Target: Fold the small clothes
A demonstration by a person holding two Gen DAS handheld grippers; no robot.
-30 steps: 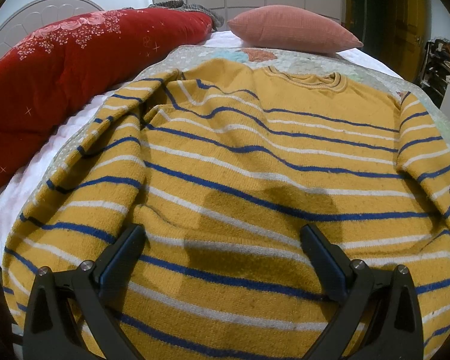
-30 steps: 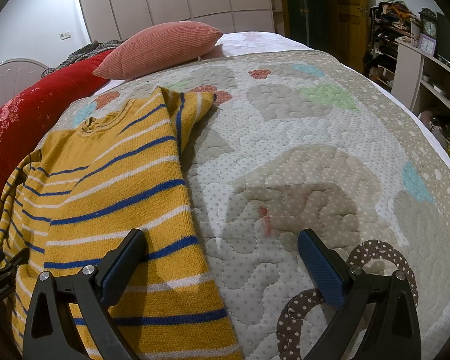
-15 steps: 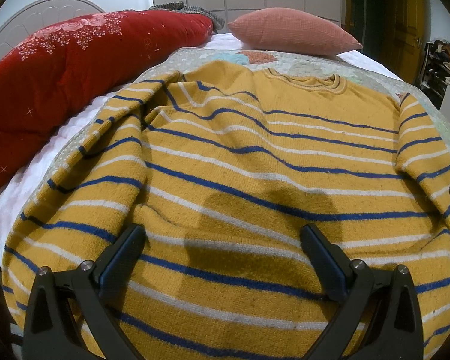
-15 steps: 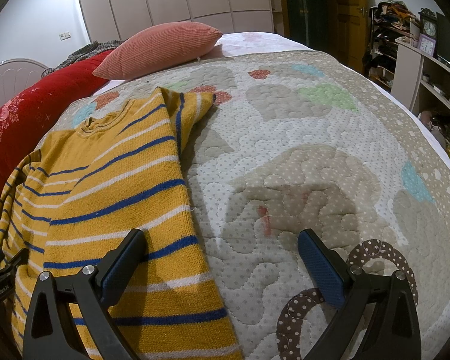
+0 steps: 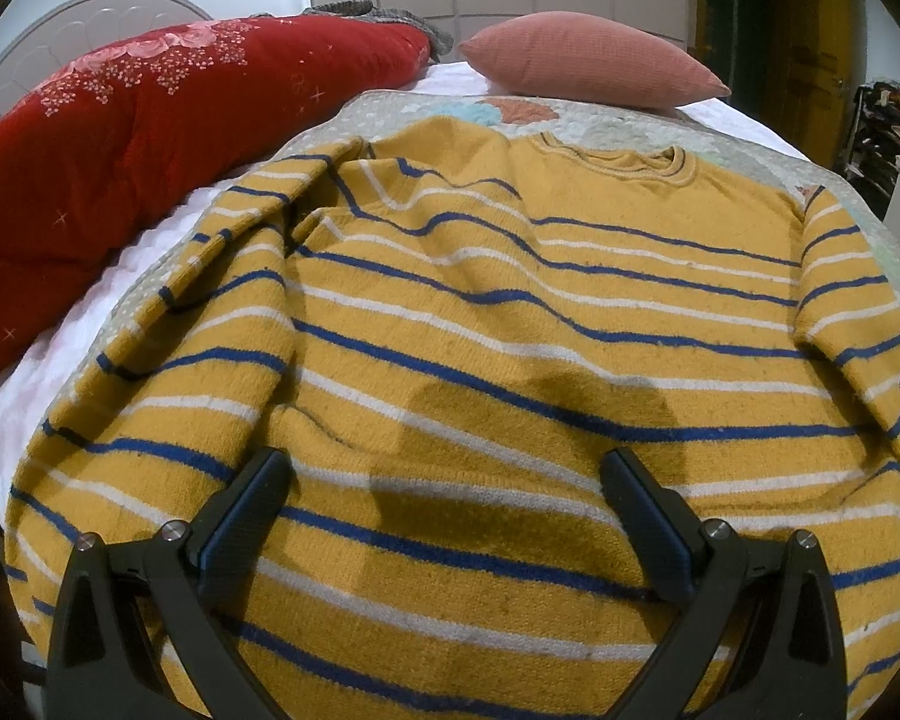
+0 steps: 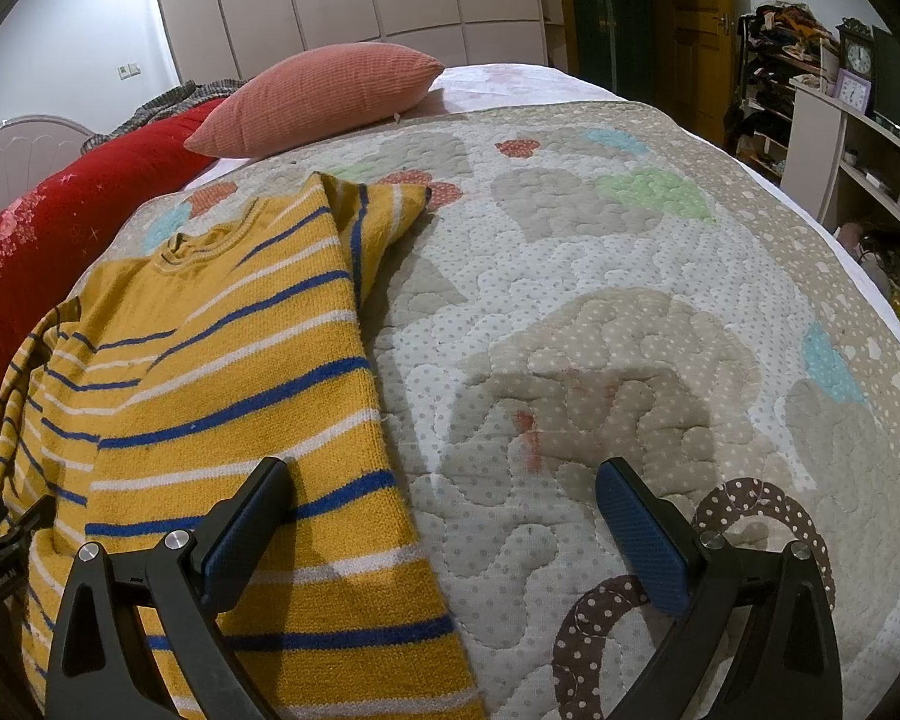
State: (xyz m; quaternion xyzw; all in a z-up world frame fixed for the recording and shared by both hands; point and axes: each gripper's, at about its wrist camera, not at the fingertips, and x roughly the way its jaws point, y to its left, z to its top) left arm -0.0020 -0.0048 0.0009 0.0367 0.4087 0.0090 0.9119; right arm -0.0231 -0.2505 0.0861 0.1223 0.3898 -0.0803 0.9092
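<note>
The bed (image 6: 570, 330), under a quilt (image 6: 600, 276) patched with pale shapes, fills most of both views and serves as the folding surface. A red duvet (image 5: 108, 168) is heaped along the upper left of the left wrist view and a pink pillow (image 5: 588, 63) lies at top centre, both pushed toward the edges, probably to leave the middle open for the work.

The sweater (image 5: 510, 360), yellow with blue and white stripes, lies spread on the quilt with its collar toward the top of the frame. It covers the centre and lower part of the left wrist view and the left half of the right wrist view. Its left sleeve is rumpled in folds at the left of the left wrist view; the other sleeve appears already turned in over the body, giving the straight edge that runs down the middle-left of the right wrist view. Folding looks barely begun.

The left gripper (image 5: 444, 492) hovers low over the sweater's lower body, fingers spread wide and holding nothing, casting a shadow on the knit. The right gripper (image 6: 444, 498), fingers likewise spread and empty, straddles the sweater's right edge: one finger (image 6: 252, 516) over the knit, the other over bare quilt. That placement suits a grab at the hem edge.
</note>
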